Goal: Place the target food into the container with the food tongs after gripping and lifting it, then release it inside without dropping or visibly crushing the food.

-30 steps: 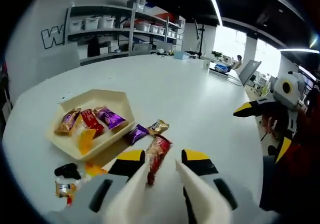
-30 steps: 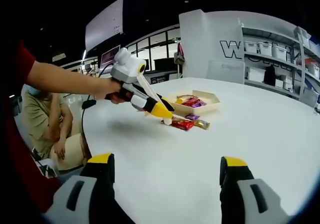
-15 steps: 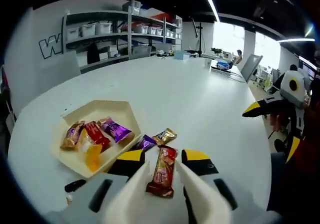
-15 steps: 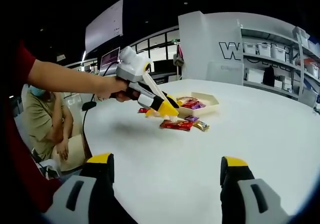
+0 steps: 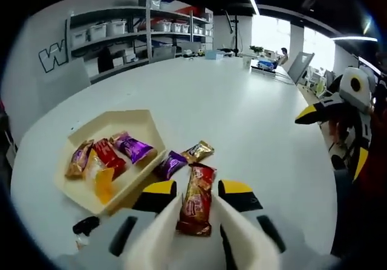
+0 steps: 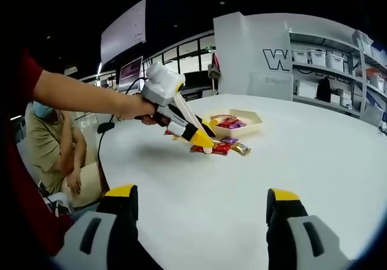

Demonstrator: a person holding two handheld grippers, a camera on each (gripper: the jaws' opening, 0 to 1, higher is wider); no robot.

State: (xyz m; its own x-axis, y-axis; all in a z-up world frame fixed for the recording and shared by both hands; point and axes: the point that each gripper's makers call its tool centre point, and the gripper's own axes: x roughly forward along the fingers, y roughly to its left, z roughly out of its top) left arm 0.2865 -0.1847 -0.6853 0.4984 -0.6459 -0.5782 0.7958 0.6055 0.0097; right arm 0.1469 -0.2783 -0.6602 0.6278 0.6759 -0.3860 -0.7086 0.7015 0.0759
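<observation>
A red wrapped snack bar point(image 5: 199, 185) lies on the white table point(image 5: 254, 113), and the white tongs of my left gripper point(image 5: 198, 200) straddle it, open, one blade on each side. In the right gripper view the left gripper point(image 6: 204, 144) tilts down with its tips at that red bar point(image 6: 217, 150), which rests flat on the table. The beige tray point(image 5: 138, 120) sits just left of it and holds several wrapped snacks. A purple wrapper point(image 5: 171, 163) and a gold wrapper point(image 5: 200, 151) lie beside the tray. My right gripper point(image 6: 201, 199) hovers open and empty above the table.
A black object point(image 5: 85, 225) and a small packet point(image 5: 78, 241) lie near the table's edge, left of my left gripper. The right gripper point(image 5: 335, 138) is off to the right. A seated person point(image 6: 54, 152) is beyond the table's edge. Shelving point(image 5: 121, 37) lines the far wall.
My left gripper has come forward and down over the red bar, which now sits deeper between the tongs. The bar stays on the table. The right gripper has held still.
</observation>
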